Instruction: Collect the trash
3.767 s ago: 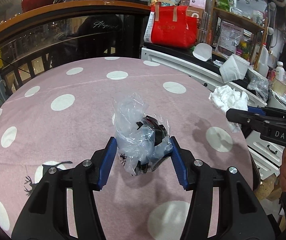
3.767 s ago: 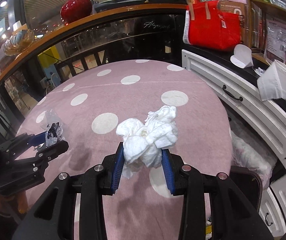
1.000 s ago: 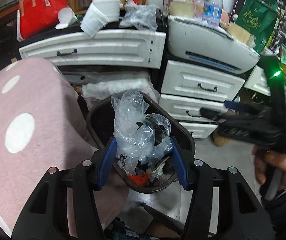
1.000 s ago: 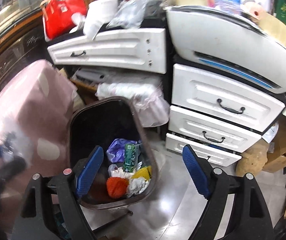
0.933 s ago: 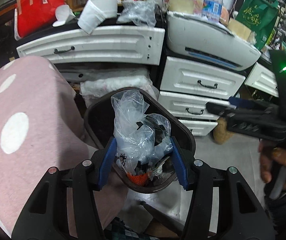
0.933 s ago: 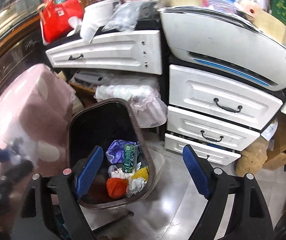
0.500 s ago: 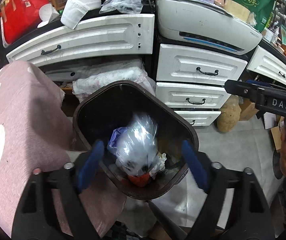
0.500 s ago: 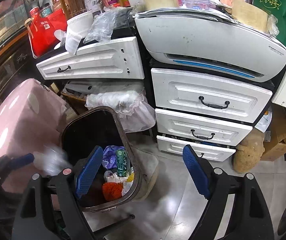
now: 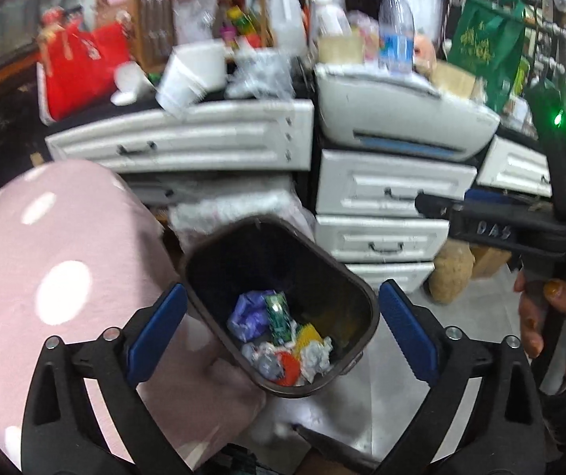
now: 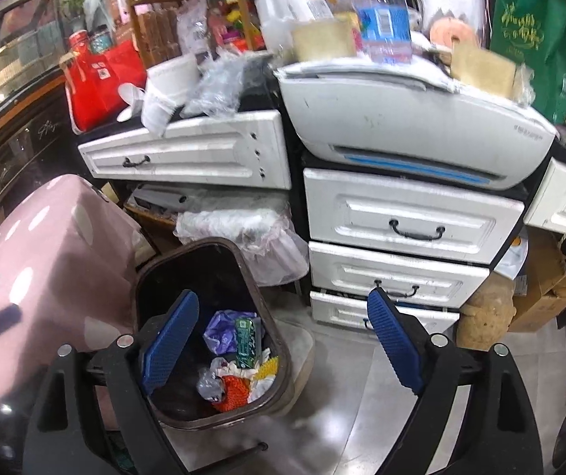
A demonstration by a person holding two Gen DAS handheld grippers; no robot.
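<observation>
A dark brown trash bin (image 9: 267,253) (image 10: 187,273) stands on the floor beside the pink dotted table (image 9: 45,237). Inside it lie a purple wrapper (image 9: 249,312), a green packet (image 10: 246,340), red and yellow scraps, white tissue (image 9: 314,356) and the clear plastic bag (image 9: 261,358) (image 10: 207,386). My left gripper (image 9: 281,287) hovers above the bin, jaws still opening, with nothing between them. My right gripper (image 10: 283,295) also hangs over the bin's right side, jaws widening and empty. In the left wrist view the right gripper (image 9: 481,229) shows at the right, held by a hand (image 9: 540,316).
White drawer cabinets (image 10: 401,229) and a printer (image 10: 401,118) piled with bottles and clutter stand just behind the bin. A plastic-lined container (image 10: 243,225) sits behind the bin. A red bag (image 9: 77,67) is at far left, cardboard boxes (image 10: 540,289) at right, grey floor (image 10: 342,396) in front.
My left gripper has opened and the clear plastic bag has dropped into the bin. Both grippers have lifted a little above the bin. The right jaws spread slightly wider.
</observation>
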